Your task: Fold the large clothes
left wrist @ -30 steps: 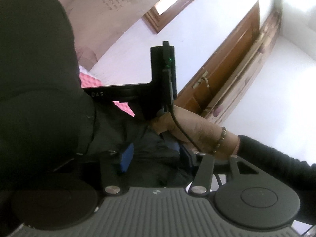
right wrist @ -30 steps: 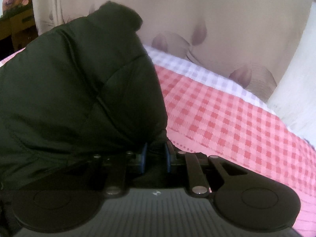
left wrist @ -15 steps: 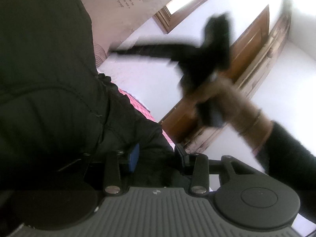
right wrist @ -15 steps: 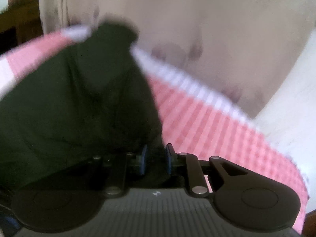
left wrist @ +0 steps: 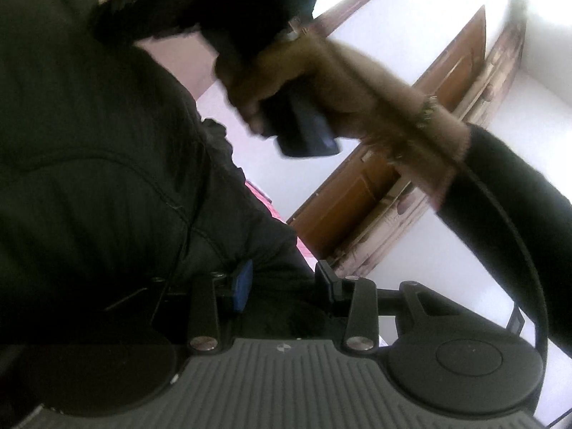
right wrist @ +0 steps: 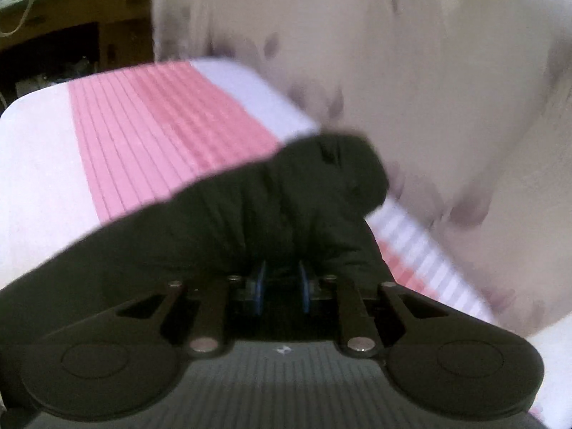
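Observation:
A large black padded jacket (left wrist: 93,164) fills the left of the left wrist view and bunches between the fingers of my left gripper (left wrist: 282,282), which is shut on a thick fold of it. In the right wrist view the same jacket (right wrist: 271,207) hangs from my right gripper (right wrist: 280,286), whose blue pads pinch its edge. The right gripper's body and the hand holding it (left wrist: 286,82) show blurred, high in the left wrist view. The jacket is lifted above the pink checked bedsheet (right wrist: 153,125).
A pale floral curtain (right wrist: 411,71) hangs behind the bed. A dark wooden cabinet (right wrist: 64,35) stands at the far left. A wooden door frame (left wrist: 411,164) and a white wall (left wrist: 500,214) are on the right in the left wrist view.
The right gripper has swung up and leftward with the jacket's edge; its view now looks down over the bed. The left gripper has kept its hold and tilted. Both now-frames are motion-blurred.

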A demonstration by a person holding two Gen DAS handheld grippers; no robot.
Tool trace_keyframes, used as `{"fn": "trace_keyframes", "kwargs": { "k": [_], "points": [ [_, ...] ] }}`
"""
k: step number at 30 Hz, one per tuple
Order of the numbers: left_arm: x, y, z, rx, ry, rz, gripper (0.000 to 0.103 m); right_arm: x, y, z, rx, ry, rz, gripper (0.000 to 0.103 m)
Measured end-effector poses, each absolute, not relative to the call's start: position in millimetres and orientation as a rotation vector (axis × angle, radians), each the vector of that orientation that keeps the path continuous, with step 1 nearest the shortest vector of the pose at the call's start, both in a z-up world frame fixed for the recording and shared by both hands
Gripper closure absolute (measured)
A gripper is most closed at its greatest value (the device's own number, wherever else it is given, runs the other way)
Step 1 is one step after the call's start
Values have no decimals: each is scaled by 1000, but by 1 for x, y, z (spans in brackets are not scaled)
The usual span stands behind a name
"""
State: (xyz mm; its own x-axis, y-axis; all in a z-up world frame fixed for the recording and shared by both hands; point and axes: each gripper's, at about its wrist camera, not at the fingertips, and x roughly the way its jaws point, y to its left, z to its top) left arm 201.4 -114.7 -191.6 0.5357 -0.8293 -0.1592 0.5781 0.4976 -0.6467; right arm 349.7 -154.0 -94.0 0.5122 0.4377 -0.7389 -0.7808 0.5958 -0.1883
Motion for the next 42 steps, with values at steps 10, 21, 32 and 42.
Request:
{"fn": "trace_keyframes", "kwargs": {
  "k": [10,21,32,42],
  "points": [
    [201,-114,-192,-571,486,-892,61,365,-152,-128,-507,743,788,87],
    [203,-112,-189,-584,504,-887,63,360,-179,-100,-398,696,757,83],
    [202,-116,-188,-557,501,-883,63,295,-283,-115,-354,691,639,86],
    [202,-121,-183,-525,507,-876,63,309,-300,-144,-162,706,575,87]
  ]
}}
